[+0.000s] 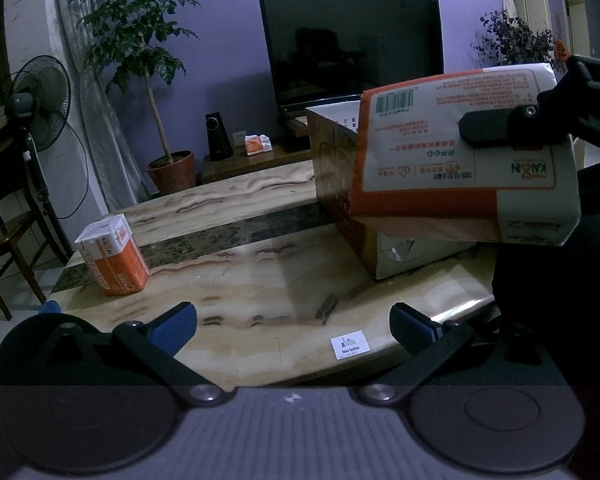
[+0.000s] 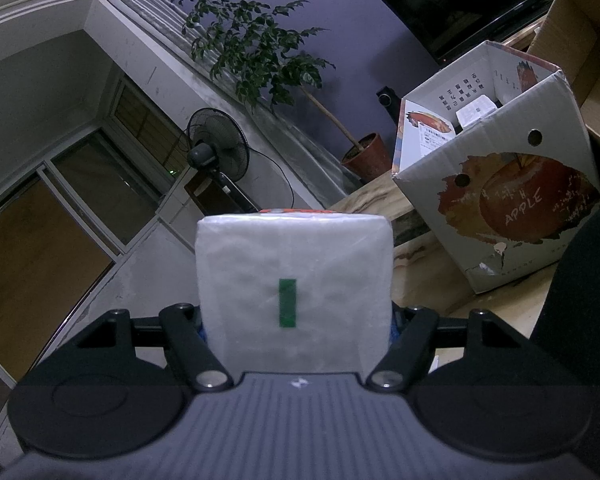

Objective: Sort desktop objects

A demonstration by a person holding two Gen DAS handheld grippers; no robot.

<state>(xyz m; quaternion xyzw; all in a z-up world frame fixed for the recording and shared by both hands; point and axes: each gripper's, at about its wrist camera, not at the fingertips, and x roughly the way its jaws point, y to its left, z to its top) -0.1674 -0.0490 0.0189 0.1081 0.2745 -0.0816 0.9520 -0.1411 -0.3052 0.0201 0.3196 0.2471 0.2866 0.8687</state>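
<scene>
The table (image 1: 260,276) has a glossy marble-patterned top in cream and orange-brown veining, crossed by a dark band running from left to right. Near its left edge, beside that band, an orange-and-white tissue pack (image 1: 112,254) stands on the surface. Toward the right sits an open cardboard box (image 2: 500,200) printed with an apple picture, resting on the top with torn spots along its lower edge. A small white label (image 1: 350,346) reading "tea table" is stuck near the front edge.
</scene>
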